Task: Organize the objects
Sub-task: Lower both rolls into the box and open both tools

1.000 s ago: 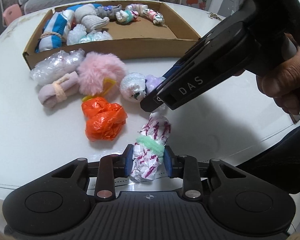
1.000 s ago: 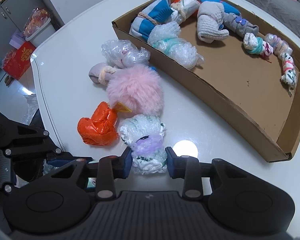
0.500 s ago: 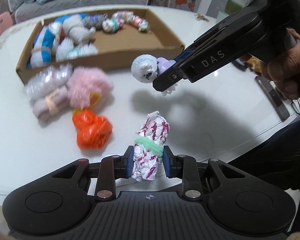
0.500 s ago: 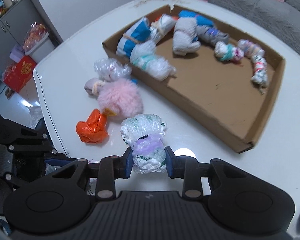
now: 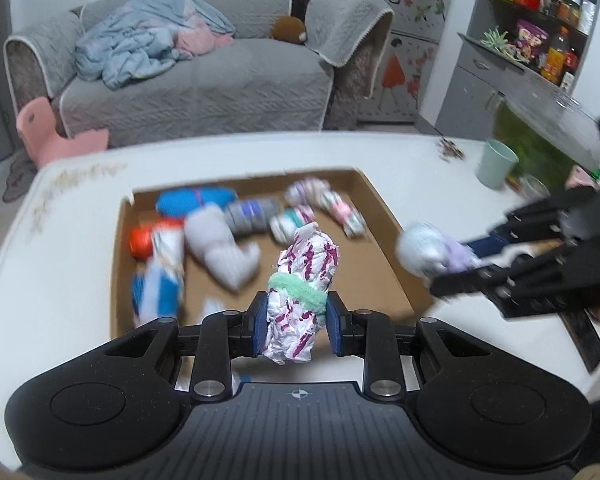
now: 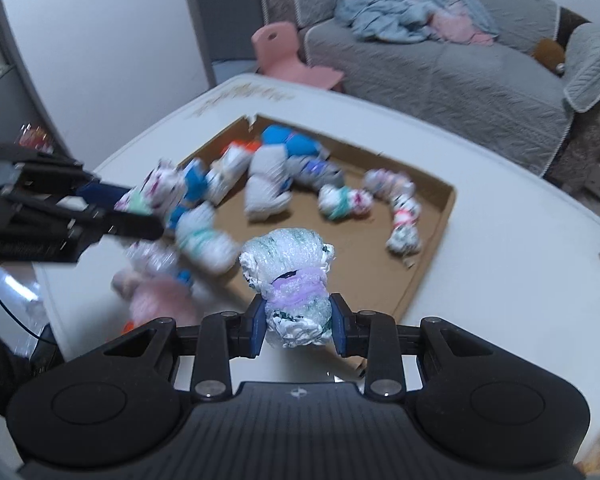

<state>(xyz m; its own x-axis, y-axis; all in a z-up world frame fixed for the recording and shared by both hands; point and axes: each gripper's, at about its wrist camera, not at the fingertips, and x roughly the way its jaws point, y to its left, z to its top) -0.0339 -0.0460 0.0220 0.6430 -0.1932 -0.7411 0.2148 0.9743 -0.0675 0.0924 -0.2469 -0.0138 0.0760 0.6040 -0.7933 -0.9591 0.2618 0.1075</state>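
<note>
body: matte black, ribbed | fingers (image 5: 262, 322): blue pads | pivots: silver screws

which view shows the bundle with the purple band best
The right wrist view: the bundle with the purple band sits sharp and centred, clamped in the right gripper. The left wrist view shows it only blurred at the right edge, partly hidden by that gripper's fingers.

Background. Grey sofa (image 5: 196, 80) carrying a crumpled light-blue blanket (image 5: 140, 52) and a brown plush toy (image 5: 288, 29); pink child's chair (image 6: 290, 56) on the floor before it. Mint-green cup (image 5: 496, 168) standing on the white tabletop (image 5: 420, 168). Grey shelf unit (image 5: 540, 12) at right, stocked with bottles and packets.
</note>
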